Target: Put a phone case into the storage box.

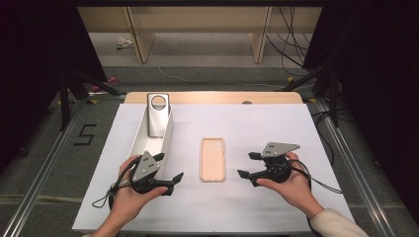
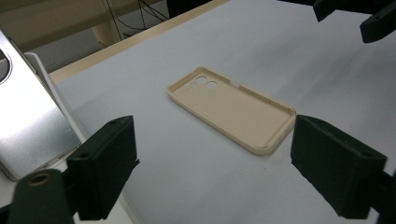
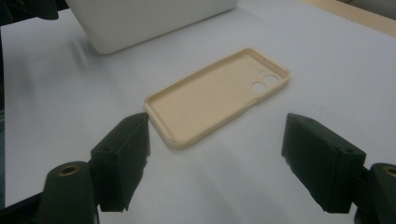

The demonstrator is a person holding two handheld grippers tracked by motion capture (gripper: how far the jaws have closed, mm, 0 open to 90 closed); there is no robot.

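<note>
Lying flat between both claws, left [image 1: 174, 178] and right [image 1: 245, 165] spread empty, phone case [image 1: 213, 159].

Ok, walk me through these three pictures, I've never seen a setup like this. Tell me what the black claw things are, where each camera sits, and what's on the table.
A person sits at a table covered in white and holds a hand tool in each hand. Each tool is a gripper with two black jaws that pinch things.

The high view looks down from above the person: the left gripper shows at the left, the right gripper at the right. The other two pictures come from small cameras riding on each gripper, looking out along its jaws.

Between the grippers lies a beige phone case, hollow side up. To its left stands a white box with a silver phone leaning in it.

Both grippers stand open and hold nothing.
</note>
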